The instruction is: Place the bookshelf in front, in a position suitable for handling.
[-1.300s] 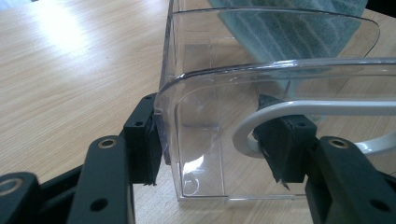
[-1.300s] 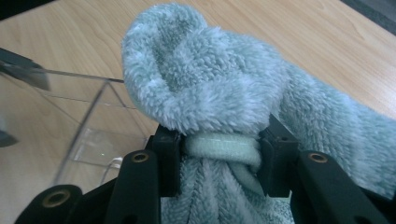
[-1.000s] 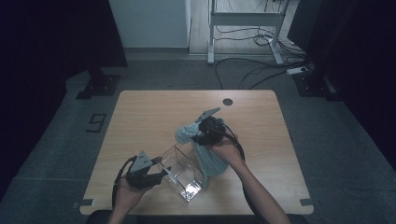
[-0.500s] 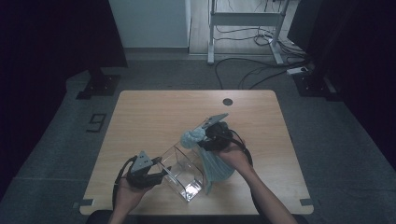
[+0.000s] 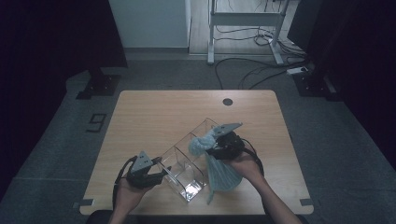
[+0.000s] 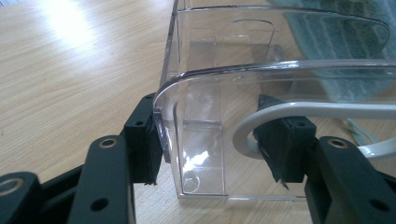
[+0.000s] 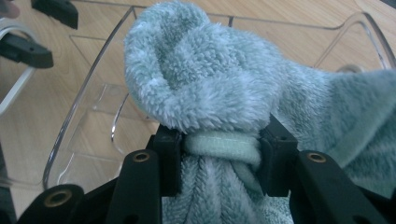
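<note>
The right tool [image 5: 210,145], clamped on the teal towel [image 5: 223,173], sits further toward 4 o'clock over the clear organizer [image 5: 187,161], the bunched top now lower

fluffy cloth towel [image 7: 205,93], glossy clear plastic organizer [image 6: 261,84], matt wood table [image 5: 154,112].

Light wooden table [image 5: 154,112], round black hole near far edge. Clear plastic compartmented organiser box [image 5: 187,163] lying diagonally. Left gripper [image 5: 156,173] at box's near-left end. Right gripper [image 5: 210,148] holds fluffy pale-green towel [image 5: 223,173] over box's right side; towel hangs down to table.
</note>
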### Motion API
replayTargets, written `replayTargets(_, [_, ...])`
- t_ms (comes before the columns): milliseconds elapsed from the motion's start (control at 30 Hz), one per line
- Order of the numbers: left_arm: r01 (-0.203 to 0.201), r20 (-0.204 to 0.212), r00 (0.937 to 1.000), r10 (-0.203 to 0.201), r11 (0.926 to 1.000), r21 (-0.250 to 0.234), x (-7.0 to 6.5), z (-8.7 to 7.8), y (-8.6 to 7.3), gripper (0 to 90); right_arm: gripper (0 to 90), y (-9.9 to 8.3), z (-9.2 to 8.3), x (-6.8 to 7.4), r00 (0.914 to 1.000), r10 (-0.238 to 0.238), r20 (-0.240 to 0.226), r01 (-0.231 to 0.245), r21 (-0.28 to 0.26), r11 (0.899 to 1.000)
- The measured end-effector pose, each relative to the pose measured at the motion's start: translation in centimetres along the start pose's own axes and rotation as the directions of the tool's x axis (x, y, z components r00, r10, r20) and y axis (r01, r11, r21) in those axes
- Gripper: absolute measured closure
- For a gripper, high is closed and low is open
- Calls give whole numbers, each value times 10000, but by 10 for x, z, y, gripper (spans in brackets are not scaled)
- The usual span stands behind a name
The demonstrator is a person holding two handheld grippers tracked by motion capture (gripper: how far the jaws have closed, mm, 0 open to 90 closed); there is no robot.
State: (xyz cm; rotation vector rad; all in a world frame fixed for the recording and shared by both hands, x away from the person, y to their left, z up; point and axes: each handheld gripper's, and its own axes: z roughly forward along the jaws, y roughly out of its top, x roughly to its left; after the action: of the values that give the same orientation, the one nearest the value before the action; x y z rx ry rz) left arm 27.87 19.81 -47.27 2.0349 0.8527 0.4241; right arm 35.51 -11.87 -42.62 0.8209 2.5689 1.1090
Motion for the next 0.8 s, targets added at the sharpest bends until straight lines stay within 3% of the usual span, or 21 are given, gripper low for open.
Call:
replayTargets(433, [5,11,10000,-5,10000,-9,0,0,0,449,583,-26,-14,0,9994,226,-267,-233,-259,9994])
replayTargets(800, [6,-20,10000,-6,10000,-3,-1,0,0,449,582,-49,-15,0,9982,453,-402,-459,-135,9989])
